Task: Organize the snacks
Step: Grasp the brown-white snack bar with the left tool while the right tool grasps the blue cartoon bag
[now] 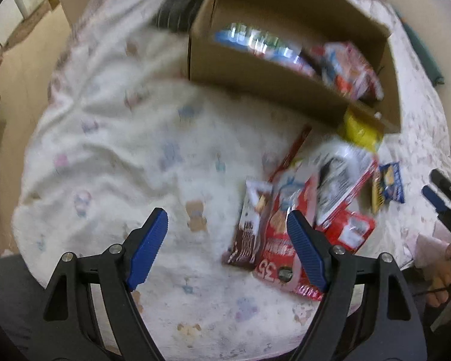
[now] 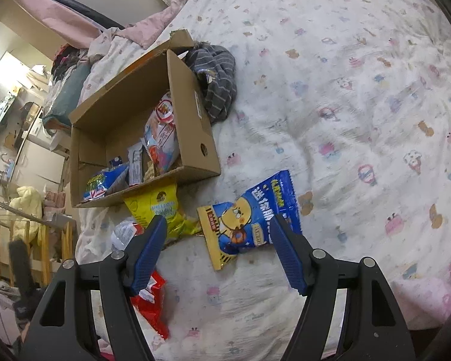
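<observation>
A cardboard box (image 1: 285, 9) (image 2: 192, 111) stands on the bed with several snack packs inside. Loose snacks lie in front of it: a big red pack (image 1: 281, 234), a brown bar pack (image 1: 249, 225), a white-and-red pack (image 1: 342, 177), a yellow pack (image 1: 359, 129) (image 2: 159, 207) and a blue cartoon pack (image 1: 389, 185) (image 2: 249, 216). My left gripper (image 1: 227, 228) is open and empty, its right finger over the red pack. My right gripper (image 2: 218, 237) is open and empty just above the blue pack. The left view is blurred.
A white printed quilt (image 2: 360, 105) covers the bed. A grey striped garment (image 2: 219, 75) lies beside the box. A red pack (image 2: 153, 303) sits near the bed's edge under my right gripper's left finger. The room's floor and furniture lie beyond the left edge (image 2: 18, 150).
</observation>
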`<move>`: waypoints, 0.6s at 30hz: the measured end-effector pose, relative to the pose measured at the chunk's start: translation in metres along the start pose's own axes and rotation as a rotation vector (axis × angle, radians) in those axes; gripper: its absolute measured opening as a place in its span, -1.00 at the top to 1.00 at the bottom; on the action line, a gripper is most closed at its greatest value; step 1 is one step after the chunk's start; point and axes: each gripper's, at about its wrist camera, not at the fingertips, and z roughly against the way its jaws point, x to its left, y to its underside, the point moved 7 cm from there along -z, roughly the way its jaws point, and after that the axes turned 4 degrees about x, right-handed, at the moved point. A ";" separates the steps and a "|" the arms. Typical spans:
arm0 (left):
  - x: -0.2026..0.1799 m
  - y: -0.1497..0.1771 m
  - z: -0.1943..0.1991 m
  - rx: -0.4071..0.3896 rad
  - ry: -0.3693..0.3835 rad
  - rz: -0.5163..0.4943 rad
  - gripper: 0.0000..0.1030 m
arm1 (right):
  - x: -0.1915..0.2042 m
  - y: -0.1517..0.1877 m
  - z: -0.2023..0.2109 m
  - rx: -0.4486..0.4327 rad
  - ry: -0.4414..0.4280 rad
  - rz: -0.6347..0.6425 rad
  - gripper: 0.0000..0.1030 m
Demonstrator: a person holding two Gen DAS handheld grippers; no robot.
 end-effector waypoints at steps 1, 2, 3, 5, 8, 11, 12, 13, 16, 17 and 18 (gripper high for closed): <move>0.001 0.000 -0.005 0.009 -0.004 0.008 -0.53 | 0.002 0.000 0.000 -0.001 0.000 0.008 -0.42; 0.001 0.000 -0.009 0.017 -0.007 0.009 -0.53 | 0.004 0.000 0.000 -0.001 -0.001 0.013 -0.42; 0.000 0.001 -0.014 0.034 -0.013 0.006 -0.44 | 0.006 0.000 -0.001 -0.001 -0.004 0.017 -0.42; -0.006 0.003 -0.026 0.089 -0.003 -0.010 0.00 | 0.008 -0.001 -0.002 0.001 -0.007 0.021 -0.42; -0.014 0.008 -0.041 0.141 -0.005 -0.033 0.08 | 0.005 -0.003 -0.003 0.006 -0.014 0.003 -0.42; -0.019 0.009 -0.049 0.152 -0.046 -0.058 0.12 | -0.009 -0.003 -0.008 0.026 0.023 -0.038 -0.44; -0.019 0.009 -0.051 0.157 -0.062 -0.067 0.15 | -0.014 -0.003 -0.012 0.037 0.043 -0.046 -0.53; -0.021 0.009 -0.054 0.162 -0.075 -0.074 0.24 | -0.019 -0.001 -0.016 0.055 0.073 -0.049 -0.73; -0.022 0.008 -0.057 0.162 -0.108 -0.090 0.74 | -0.026 0.003 -0.036 0.121 0.140 -0.029 -0.89; -0.023 0.007 -0.056 0.155 -0.112 -0.094 0.74 | -0.024 0.004 -0.046 0.153 0.157 -0.004 -0.91; -0.024 0.006 -0.055 0.150 -0.107 -0.092 0.74 | -0.022 0.005 -0.053 0.173 0.171 0.019 -0.99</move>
